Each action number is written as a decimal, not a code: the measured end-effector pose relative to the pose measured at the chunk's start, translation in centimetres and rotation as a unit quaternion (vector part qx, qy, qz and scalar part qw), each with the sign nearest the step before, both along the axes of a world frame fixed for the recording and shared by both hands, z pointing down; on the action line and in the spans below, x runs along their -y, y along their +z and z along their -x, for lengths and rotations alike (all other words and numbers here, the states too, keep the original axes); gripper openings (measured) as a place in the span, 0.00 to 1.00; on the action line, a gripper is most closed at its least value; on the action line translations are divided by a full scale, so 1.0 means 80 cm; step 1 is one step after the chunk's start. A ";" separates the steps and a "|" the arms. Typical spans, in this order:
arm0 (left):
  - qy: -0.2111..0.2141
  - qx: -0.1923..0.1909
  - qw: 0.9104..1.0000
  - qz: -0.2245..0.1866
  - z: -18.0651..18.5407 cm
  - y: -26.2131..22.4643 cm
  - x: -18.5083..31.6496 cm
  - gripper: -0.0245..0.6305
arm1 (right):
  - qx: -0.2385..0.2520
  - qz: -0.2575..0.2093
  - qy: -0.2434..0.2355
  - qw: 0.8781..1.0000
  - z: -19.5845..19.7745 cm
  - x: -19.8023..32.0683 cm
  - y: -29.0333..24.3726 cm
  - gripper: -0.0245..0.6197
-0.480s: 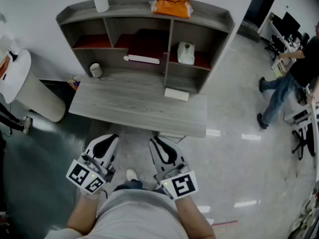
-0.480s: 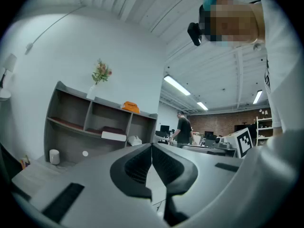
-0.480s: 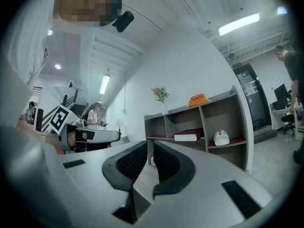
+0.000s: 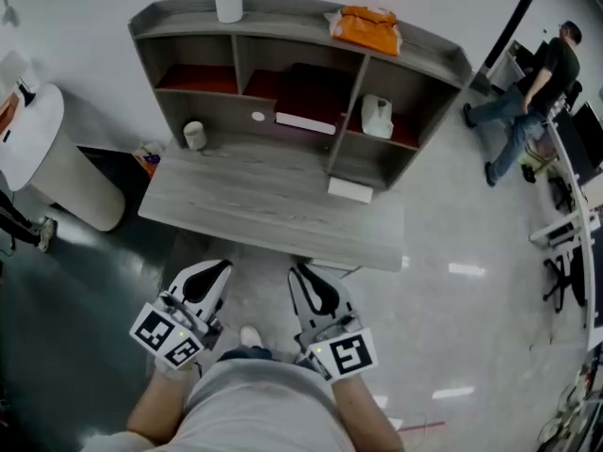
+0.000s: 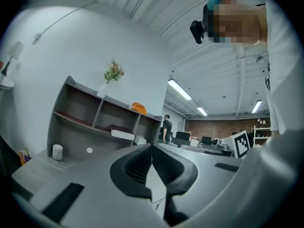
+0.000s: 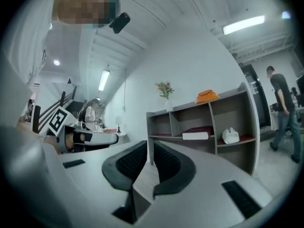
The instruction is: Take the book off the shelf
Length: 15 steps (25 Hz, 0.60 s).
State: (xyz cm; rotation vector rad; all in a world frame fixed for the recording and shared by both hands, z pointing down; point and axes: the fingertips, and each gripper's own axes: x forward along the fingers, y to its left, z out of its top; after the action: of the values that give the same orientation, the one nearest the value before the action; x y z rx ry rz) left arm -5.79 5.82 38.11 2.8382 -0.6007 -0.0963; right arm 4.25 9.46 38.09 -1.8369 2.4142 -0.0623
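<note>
Book: the book (image 4: 309, 102) lies flat on the middle board of the shelf (image 4: 283, 15), dark red cover up and pale page edge facing me. That leaves its front edge as the side to take it by.
Left gripper: the left gripper (image 4: 209, 273) hangs low near my waist, short of the desk (image 4: 264, 205). Its fingers (image 5: 142, 163) are pressed together with nothing between them.
Right gripper: the right gripper (image 4: 303, 277) sits beside the left at the same height. Its fingers (image 6: 167, 164) are closed on nothing.
Why so held: I judge both are parked close to my body because the reach has not begun. Each points at the shelf across the desk.
Neighbours: a white object (image 4: 377, 116) sits in the compartment to the right of the book, and a white cup (image 4: 194, 135) stands below to the left. Both are apart from the book, so they should not hinder pulling it out.
Next need: I would have to spread one pair of fingers before the book's edge can go between them.
</note>
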 end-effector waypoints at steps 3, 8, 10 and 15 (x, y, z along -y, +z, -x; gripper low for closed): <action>0.004 -0.003 1.000 0.005 0.028 0.006 0.019 0.06 | 0.037 0.021 0.003 0.999 0.012 0.015 0.016 0.12; 0.013 -0.004 1.000 0.016 0.065 0.023 0.047 0.06 | 0.116 0.028 0.034 0.992 0.023 0.036 0.034 0.12; 0.012 -0.003 1.000 0.021 0.073 0.030 0.057 0.06 | 0.139 0.033 0.039 0.989 0.025 0.042 0.043 0.12; 0.007 0.001 1.000 0.027 0.073 0.036 0.075 0.06 | 0.169 0.048 0.047 0.983 0.015 0.068 0.058 0.12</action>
State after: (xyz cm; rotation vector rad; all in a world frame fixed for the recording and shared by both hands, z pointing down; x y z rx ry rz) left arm -11.66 -0.22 40.99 2.7895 -0.5741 -0.0726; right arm 3.08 4.05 42.74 -1.8038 2.1216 -0.4510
